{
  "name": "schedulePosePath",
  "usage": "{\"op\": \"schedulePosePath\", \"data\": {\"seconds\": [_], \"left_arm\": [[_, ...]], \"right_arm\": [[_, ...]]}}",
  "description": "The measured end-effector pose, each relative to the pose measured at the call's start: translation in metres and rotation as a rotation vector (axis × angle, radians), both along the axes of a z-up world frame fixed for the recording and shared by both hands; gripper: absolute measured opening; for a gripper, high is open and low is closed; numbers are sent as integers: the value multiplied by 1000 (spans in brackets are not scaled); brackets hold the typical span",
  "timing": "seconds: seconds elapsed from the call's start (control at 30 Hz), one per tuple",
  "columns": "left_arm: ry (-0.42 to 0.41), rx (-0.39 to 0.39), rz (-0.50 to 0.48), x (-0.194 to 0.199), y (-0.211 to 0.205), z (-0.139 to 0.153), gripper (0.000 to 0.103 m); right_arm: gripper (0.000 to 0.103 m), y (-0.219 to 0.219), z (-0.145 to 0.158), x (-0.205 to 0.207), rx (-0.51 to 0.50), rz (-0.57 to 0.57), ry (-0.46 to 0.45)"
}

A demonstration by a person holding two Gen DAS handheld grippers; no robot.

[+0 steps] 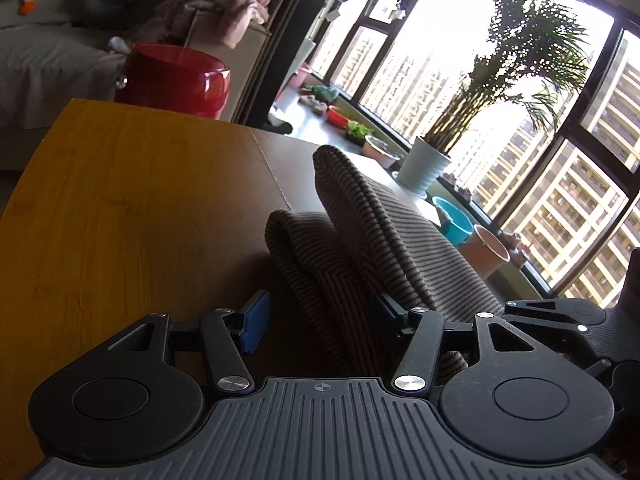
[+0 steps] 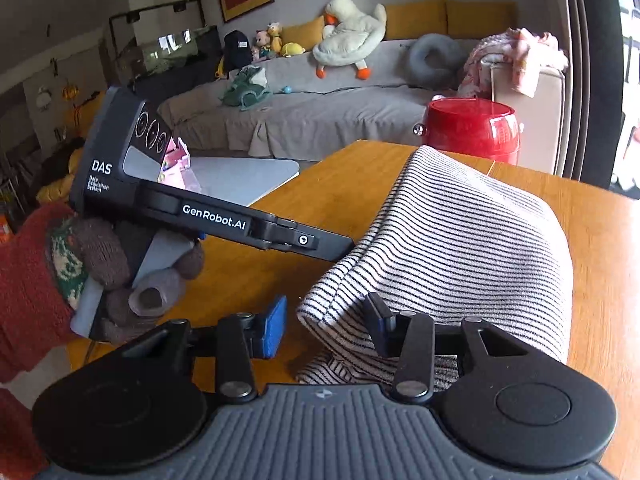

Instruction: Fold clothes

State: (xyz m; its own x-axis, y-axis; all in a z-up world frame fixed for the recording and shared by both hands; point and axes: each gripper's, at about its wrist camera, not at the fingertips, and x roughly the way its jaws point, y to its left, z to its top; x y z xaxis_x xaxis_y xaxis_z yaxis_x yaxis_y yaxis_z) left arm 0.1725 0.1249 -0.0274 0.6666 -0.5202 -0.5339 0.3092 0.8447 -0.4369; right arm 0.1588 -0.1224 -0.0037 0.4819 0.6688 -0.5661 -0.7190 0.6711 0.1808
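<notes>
A white garment with thin dark stripes lies folded in a thick bundle on the wooden table. In the left wrist view it looks brownish, with two rounded folds standing up. My left gripper is open, and the bundle's near end sits between its blue pads. My right gripper is open too. The cloth's hemmed corner lies between its fingers and drapes over the right finger. A gloved hand holds the left gripper, whose tip touches the cloth's left side.
A red drum-shaped stool stands past the table's far edge, with a grey sofa behind it. A potted palm and bowls sit on the window ledge to the right. The right gripper's body is close beside the left one.
</notes>
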Motion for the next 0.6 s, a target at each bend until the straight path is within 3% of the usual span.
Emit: {"op": "schedulePosePath", "data": {"seconds": [0.1,0.27,0.4,0.47,0.6], "left_arm": [[-8,2,8,-2,1,3,60],[-96,-59,46,3,6,35,60],[-155,-128,-57,25,-16,64,60],[-130,-147,-123,44,-34,63,60],[-40,-119,-107,59,-33,25,59]], "right_arm": [[43,-1,-2,-4,-9,2,-15],[44,1,-5,-9,-12,-3,-37],[46,6,-6,-16,-39,6,-76],[46,9,-6,-20,-64,13,-104],[46,6,0,-26,-90,27,-129]]}}
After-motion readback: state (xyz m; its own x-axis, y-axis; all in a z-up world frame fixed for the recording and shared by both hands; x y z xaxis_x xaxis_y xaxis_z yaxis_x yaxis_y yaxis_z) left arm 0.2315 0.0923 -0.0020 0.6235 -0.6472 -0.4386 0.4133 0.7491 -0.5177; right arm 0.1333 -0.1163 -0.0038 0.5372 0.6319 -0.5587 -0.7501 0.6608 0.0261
